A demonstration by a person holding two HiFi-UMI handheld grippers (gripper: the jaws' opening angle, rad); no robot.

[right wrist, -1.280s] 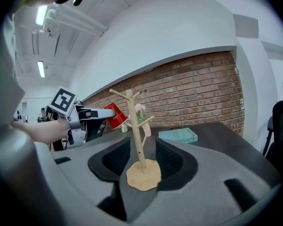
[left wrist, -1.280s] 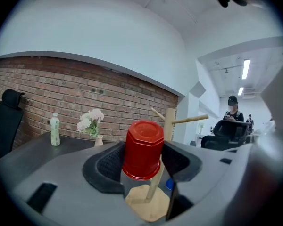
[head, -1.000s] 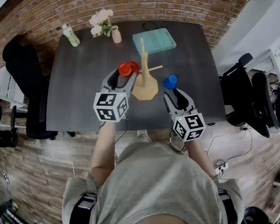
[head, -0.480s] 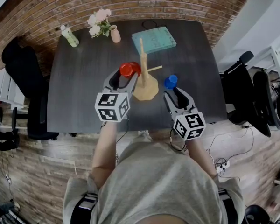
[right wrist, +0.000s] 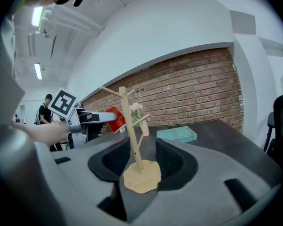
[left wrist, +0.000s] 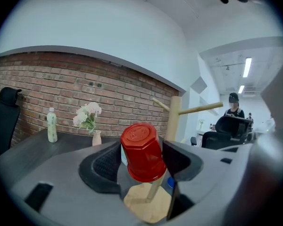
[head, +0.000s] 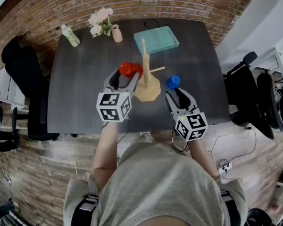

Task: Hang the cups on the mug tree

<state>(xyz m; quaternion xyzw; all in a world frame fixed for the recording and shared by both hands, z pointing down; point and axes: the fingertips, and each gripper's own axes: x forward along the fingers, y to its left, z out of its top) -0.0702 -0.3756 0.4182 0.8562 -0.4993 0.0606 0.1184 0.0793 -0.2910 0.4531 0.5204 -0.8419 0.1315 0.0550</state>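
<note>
From the head view, the left claw [head: 126,76] is clenched on the red cup [head: 128,69] and holds it up just left of the trunk of the mug tree [head: 145,65]. The tree's base sits on the dark worktop [head: 82,84] between our two hands. One peg [head: 157,69] sticks out to the right, away from the cup. We judge that the coming move turns on this: the cup must travel right and a little far to meet a peg, and the left hand is plainly the nearer one. The blue cup [head: 173,82] stands on the worktop right of the tree, just beyond the tips of the right claw [head: 175,94]. In the left gripper view, the left claw [left wrist: 144,160] grips the red cup [left wrist: 142,149] by its sides. The cup is bottom-up and tilted, its long axis leaning toward us, with the trunk [left wrist: 173,119] close on its right. We cannot see a handle. In the right gripper view, the right claw [right wrist: 142,158] is released and empty. The mug tree [right wrist: 131,131] stands straight ahead beyond its gap, and the red cup [right wrist: 114,119] is to the left of the trunk. The blue cup does not show here. For writing, the book [head: 156,39] and the bottle [head: 71,36] carry print too small to read.
</note>
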